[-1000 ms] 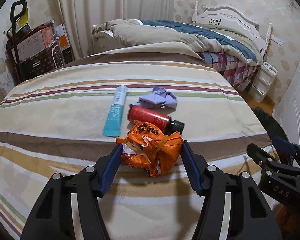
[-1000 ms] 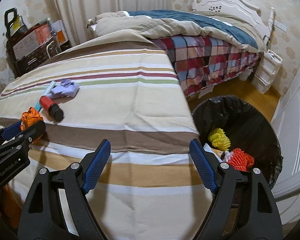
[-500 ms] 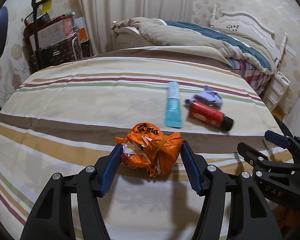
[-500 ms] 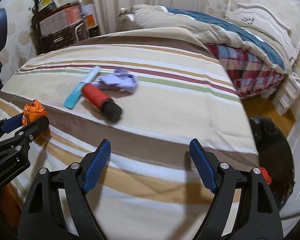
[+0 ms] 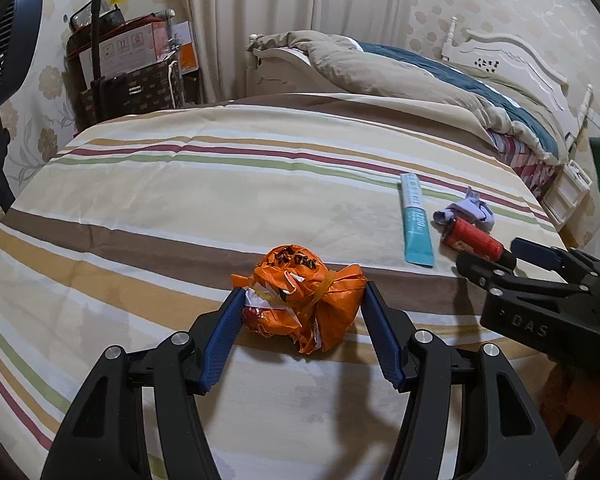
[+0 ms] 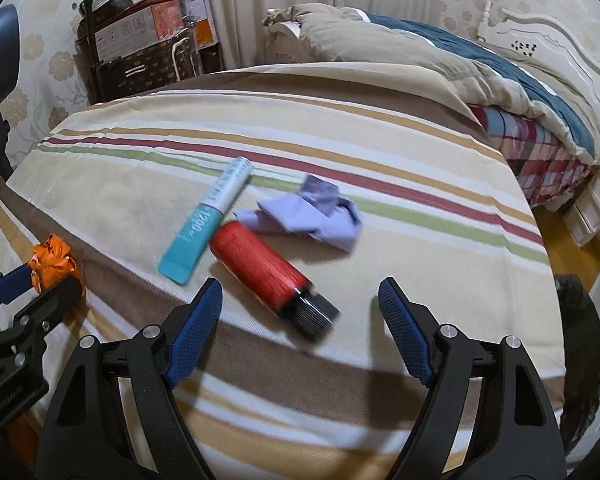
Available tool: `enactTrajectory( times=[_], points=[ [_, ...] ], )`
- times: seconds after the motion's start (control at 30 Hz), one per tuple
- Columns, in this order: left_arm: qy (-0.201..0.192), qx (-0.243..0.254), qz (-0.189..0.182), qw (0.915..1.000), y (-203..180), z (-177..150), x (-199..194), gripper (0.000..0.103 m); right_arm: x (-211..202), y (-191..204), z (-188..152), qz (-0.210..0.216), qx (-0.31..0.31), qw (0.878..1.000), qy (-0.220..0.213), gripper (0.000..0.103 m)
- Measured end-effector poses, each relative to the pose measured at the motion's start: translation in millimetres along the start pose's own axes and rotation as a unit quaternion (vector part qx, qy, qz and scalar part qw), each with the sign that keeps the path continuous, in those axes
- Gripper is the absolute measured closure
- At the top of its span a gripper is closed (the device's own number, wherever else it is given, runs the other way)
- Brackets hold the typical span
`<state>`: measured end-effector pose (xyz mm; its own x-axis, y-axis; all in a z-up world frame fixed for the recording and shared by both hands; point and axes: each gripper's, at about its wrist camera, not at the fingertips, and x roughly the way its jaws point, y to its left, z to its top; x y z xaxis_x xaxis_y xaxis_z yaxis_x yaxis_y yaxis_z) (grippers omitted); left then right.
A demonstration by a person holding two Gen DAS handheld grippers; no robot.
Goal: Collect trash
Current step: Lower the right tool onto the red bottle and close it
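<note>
On the left, the left tool [image 5: 302, 316] is clamped on a crumpled orange wrapper [image 5: 300, 296], held just above the striped bed [image 5: 180, 208]. To its right, the right tool [image 6: 300, 316] has nothing between its pads and its jaws are closing as it hangs over the red bottle [image 6: 266, 268], which lies beside a teal tube [image 6: 208, 224] and a purple rag [image 6: 308, 216]. The step in hand looks like picking up a second piece; next, the pads must straddle the bottle's body and close, then both loads go to the black bin [image 6: 580, 344] at the far right.
</note>
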<state>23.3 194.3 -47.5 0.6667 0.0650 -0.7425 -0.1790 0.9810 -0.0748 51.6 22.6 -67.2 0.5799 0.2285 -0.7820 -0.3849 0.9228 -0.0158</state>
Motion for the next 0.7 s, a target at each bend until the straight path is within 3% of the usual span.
enactTrajectory(
  times=[0.23,0.4,0.7],
  points=[
    [-0.001,-0.001,-0.003,1.0,1.8,-0.6,-0.2,0.043,1.4,7.2,2.5,0.005,-0.014,1.0,-0.002,0.052],
    [-0.001,-0.002,-0.002,1.0,2.0,-0.7,-0.6,0.043,-3.8,9.8,-2.3,0.011,-0.016,1.0,-0.006,0.076],
    [-0.005,0.008,0.001,1.0,-1.6,-0.6,-4.6,0.043,-15.7,7.6,-15.9,0.025,-0.007,1.0,-0.009,0.08]
  ],
)
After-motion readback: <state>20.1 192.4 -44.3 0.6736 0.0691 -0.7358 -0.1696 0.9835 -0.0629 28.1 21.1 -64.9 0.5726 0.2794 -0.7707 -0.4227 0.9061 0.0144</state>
